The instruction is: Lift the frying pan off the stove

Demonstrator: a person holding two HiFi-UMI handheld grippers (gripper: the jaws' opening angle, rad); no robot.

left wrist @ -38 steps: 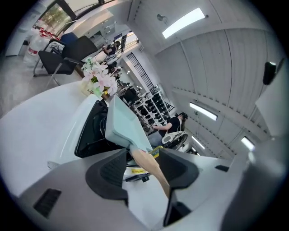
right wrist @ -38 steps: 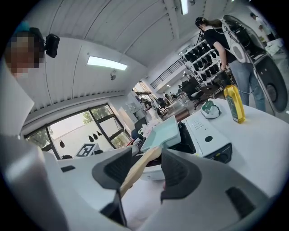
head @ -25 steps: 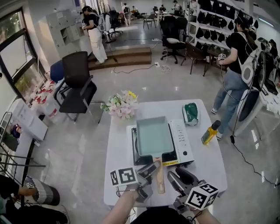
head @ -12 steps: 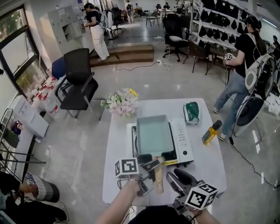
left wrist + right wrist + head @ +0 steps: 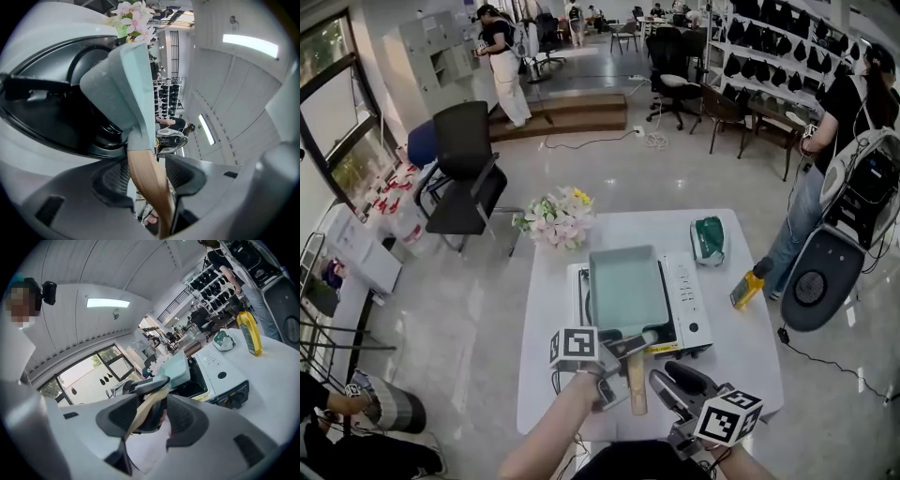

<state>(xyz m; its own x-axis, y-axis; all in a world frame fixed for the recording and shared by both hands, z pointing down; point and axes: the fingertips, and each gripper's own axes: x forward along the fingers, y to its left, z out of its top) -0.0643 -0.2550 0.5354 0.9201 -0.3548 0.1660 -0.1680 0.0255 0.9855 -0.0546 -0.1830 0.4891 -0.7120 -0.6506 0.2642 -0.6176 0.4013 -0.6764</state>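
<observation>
left gripper [image 5: 624,352] tight on frying pan handle [image 5: 636,386]; right gripper [image 5: 675,382] agape and empty

No text can be read anywhere. Stove [image 5: 680,305] at desk centre: yellow sticker [image 5: 662,348] on its near front edge, print too small; marks on its right control panel illegible. Yellow bottle [image 5: 748,285] by the desk's right edge: label unreadable. Cubes on left gripper [image 5: 625,352] and right gripper [image 5: 667,382] carry black-and-white square markers only, no letters or digits
</observation>
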